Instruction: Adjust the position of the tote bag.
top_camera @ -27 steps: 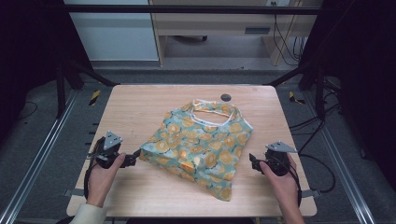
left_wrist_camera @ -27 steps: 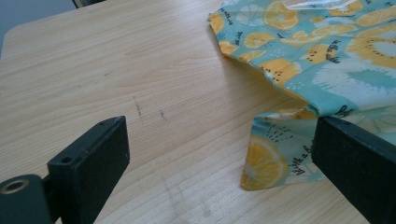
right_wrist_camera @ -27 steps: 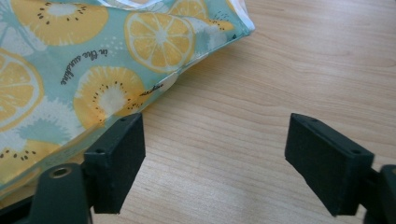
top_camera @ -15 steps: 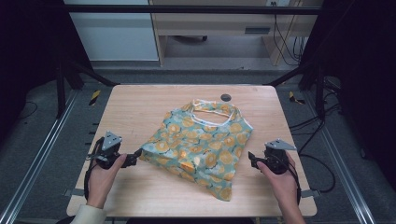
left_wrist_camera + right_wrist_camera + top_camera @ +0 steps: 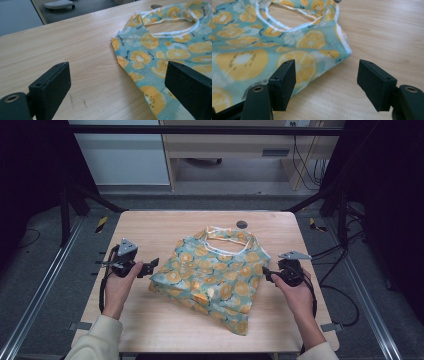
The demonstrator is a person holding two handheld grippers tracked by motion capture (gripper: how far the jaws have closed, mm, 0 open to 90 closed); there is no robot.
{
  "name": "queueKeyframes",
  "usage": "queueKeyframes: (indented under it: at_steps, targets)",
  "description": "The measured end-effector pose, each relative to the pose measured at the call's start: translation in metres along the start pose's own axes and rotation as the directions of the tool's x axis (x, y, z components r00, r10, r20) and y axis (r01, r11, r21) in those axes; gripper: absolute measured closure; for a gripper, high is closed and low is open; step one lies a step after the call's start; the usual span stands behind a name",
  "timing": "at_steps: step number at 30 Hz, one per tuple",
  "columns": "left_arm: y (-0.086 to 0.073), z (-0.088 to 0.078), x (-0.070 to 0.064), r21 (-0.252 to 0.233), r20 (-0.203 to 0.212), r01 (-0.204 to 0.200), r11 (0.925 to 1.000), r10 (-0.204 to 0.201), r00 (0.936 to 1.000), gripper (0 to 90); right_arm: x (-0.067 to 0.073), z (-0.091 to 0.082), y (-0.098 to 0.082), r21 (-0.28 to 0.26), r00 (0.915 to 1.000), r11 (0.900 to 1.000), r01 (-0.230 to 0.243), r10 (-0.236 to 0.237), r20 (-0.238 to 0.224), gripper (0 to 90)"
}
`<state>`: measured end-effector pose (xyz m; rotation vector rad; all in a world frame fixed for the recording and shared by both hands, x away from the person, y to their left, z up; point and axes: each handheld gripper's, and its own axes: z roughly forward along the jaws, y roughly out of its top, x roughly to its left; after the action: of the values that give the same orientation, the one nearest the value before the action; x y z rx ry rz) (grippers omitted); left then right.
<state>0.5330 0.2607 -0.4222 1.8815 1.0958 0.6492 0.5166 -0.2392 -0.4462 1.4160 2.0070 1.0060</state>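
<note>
Right gripper (image 5: 269,274) has moved in to the bag's (image 5: 215,270) right edge since the earlier frame; left gripper (image 5: 148,268) unchanged at its left edge. High view: bag flat mid-table (image 5: 150,227). Left gripper view: jaws wide apart, bag edge between, unclamped. Right gripper view: jaws parted, bag corner (image 5: 342,47) just ahead, no contact.

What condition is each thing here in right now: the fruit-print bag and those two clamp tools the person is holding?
Bag: lying flat and rumpled on the table, handles at the far end, not gripped.
Left gripper: jaws open, just beside the bag's left edge, holding nothing.
Right gripper: jaws open at the bag's right corner, not clamped on it.
</note>
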Motion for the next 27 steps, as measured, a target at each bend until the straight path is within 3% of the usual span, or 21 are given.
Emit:
queueKeyframes:
  at_steps: [5,6,10,15,18,23,27]
  targets:
    - [-0.012,-0.002,-0.002,0.012,-0.003,-0.006,0.9999,0.006,1.0,6.1,-0.01,0.011,0.015,0.001,0.9994,0.999,-0.036,0.036,-0.004,27.8]
    - [-0.015,-0.003,-0.003,0.012,-0.004,-0.001,0.9999,0.001,1.0,6.1,-0.012,0.013,0.017,-0.001,0.9973,0.997,-0.071,0.071,-0.018,27.4]
    - [-0.02,-0.005,-0.007,0.03,-0.004,-0.02,0.9993,0.02,0.9998,6.1,-0.016,0.023,0.024,0.009,0.993,0.993,-0.115,0.116,-0.024,25.3]
    - [-0.018,-0.004,-0.014,0.02,-0.011,-0.042,0.9989,0.042,0.9991,6.1,-0.021,0.038,0.032,0.03,0.9928,0.992,-0.12,0.12,0.004,22.5]
    - [-0.017,-0.002,-0.018,0.024,-0.007,-0.056,0.9981,0.057,0.9984,6.1,-0.026,0.05,0.032,0.045,0.986,0.985,-0.166,0.167,-0.006,21.0]
    - [-0.016,0.0,-0.023,0.036,-0.006,-0.079,0.9962,0.079,0.9968,6.0,-0.031,0.064,0.027,0.086,0.9816,0.978,-0.191,0.191,0.009,17.4]
    - [-0.017,0.0,-0.023,0.033,-0.004,-0.069,0.9971,0.069,0.9976,6.0,-0.033,0.071,0.021,0.104,0.9736,0.968,-0.227,0.228,-0.002,16.3]
